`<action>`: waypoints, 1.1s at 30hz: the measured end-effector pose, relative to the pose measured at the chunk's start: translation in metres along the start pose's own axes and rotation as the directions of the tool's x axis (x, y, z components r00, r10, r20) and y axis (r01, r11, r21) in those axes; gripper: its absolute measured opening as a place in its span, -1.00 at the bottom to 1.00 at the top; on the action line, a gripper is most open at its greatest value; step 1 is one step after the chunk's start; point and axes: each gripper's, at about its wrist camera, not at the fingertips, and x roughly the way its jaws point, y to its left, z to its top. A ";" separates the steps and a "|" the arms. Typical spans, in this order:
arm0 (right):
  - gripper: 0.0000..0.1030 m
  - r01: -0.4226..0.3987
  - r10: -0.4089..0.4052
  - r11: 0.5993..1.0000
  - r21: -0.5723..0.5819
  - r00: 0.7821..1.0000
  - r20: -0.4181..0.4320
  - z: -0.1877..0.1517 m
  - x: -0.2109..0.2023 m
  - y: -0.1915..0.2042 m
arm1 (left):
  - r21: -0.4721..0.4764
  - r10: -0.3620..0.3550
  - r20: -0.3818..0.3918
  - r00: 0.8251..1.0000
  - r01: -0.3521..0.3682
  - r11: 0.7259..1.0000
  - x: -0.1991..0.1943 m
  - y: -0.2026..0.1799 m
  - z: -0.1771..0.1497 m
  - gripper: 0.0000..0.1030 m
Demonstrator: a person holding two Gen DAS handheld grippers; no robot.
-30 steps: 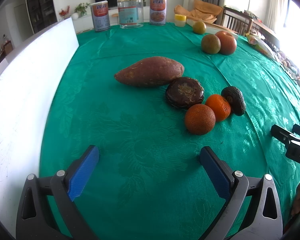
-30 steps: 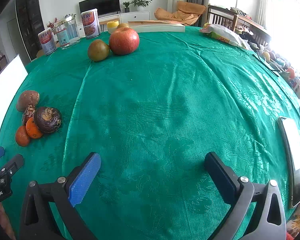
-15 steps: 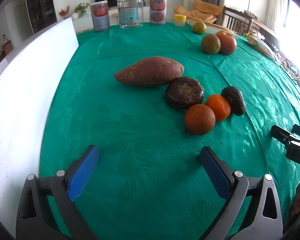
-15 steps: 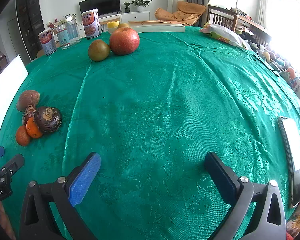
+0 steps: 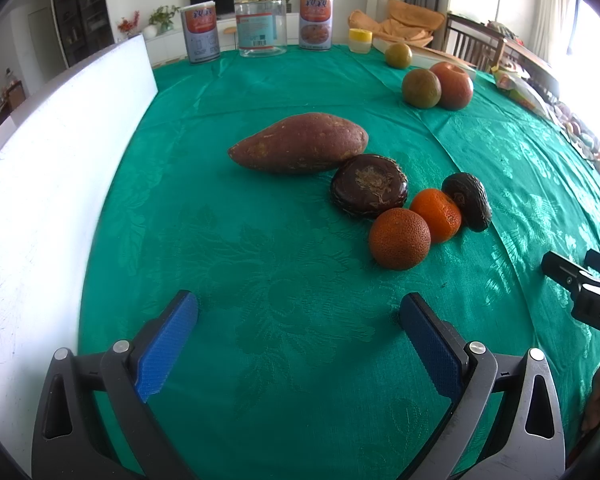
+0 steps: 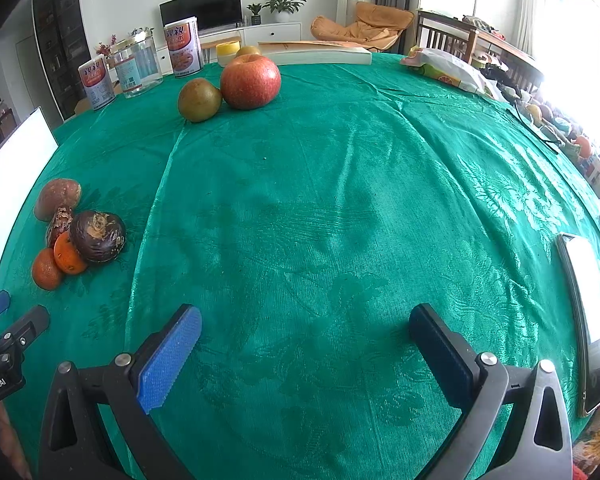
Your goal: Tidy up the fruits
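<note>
On the green tablecloth (image 5: 260,260) lies a cluster: a sweet potato (image 5: 300,143), a dark round fruit (image 5: 369,185), two oranges (image 5: 399,239) (image 5: 436,215) and a dark avocado (image 5: 468,201). My left gripper (image 5: 298,316) stands open just short of the cluster, nothing between its fingers. A red apple (image 6: 250,81) and a green-brown fruit (image 6: 199,99) sit at the far side; another green-brown fruit (image 5: 398,55) lies behind them. My right gripper (image 6: 306,330) is open over bare cloth, with the cluster (image 6: 84,236) to its left.
A white board (image 5: 52,184) stands along the left edge. Two tins (image 5: 200,34) (image 5: 316,26), a clear jar (image 5: 262,24) and a yellow-lidded cup (image 5: 359,40) line the far edge. A book (image 6: 320,56), a snack bag (image 6: 444,68) and a phone (image 6: 588,320) lie to the right.
</note>
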 end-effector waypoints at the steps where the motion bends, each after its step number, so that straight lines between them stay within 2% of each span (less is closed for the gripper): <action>1: 1.00 0.000 0.000 1.000 0.000 1.000 0.000 0.000 0.000 0.000 | 0.000 0.000 0.000 1.000 0.000 1.000 0.000 0.000 0.000 0.97; 13: 1.00 0.002 -0.002 1.000 0.000 1.000 0.001 0.000 0.001 0.002 | -0.001 -0.007 0.001 1.000 0.007 1.000 0.000 -0.001 -0.001 0.97; 15: 1.00 0.002 -0.002 1.000 0.000 1.000 0.000 0.000 0.001 0.002 | 0.011 -0.040 0.006 0.999 0.039 0.999 -0.002 -0.001 -0.001 0.96; 17: 1.00 0.002 -0.002 1.000 0.000 1.000 0.000 0.000 0.001 0.002 | 0.034 -0.126 -0.009 0.992 0.126 0.991 -0.007 -0.004 -0.001 0.95; 19: 1.00 0.003 -0.003 1.000 0.001 1.000 0.000 0.000 0.001 0.002 | 0.044 -0.182 -0.025 0.983 0.183 0.982 -0.009 -0.009 0.003 0.94; 22: 1.00 0.003 -0.003 1.000 0.000 1.000 0.000 0.000 0.001 0.003 | 0.080 -0.189 -0.012 0.982 0.189 0.979 -0.009 -0.021 0.016 0.93; 25: 1.00 0.002 -0.002 1.000 0.000 1.000 0.000 0.000 0.001 0.003 | 0.112 -0.162 0.006 0.987 0.160 0.981 -0.005 -0.030 0.025 0.92; 27: 1.00 0.001 -0.001 1.000 -0.001 1.000 0.000 0.000 0.001 0.003 | 0.119 -0.148 0.012 0.989 0.146 0.982 -0.003 -0.032 0.026 0.84; 29: 1.00 0.002 -0.002 1.000 0.000 1.000 0.001 0.000 0.001 0.003 | 0.129 -0.147 0.000 0.989 0.146 0.981 0.000 -0.033 0.026 0.29; 31: 1.00 0.002 -0.002 1.000 0.000 1.000 0.001 0.000 0.001 0.003 | 0.143 -0.140 -0.028 0.990 0.142 0.979 0.006 -0.034 0.024 0.12; 33: 1.00 0.003 -0.003 1.000 0.000 1.000 0.001 0.000 0.001 0.003 | 0.141 -0.134 -0.007 0.991 0.133 0.981 0.005 -0.033 0.023 0.12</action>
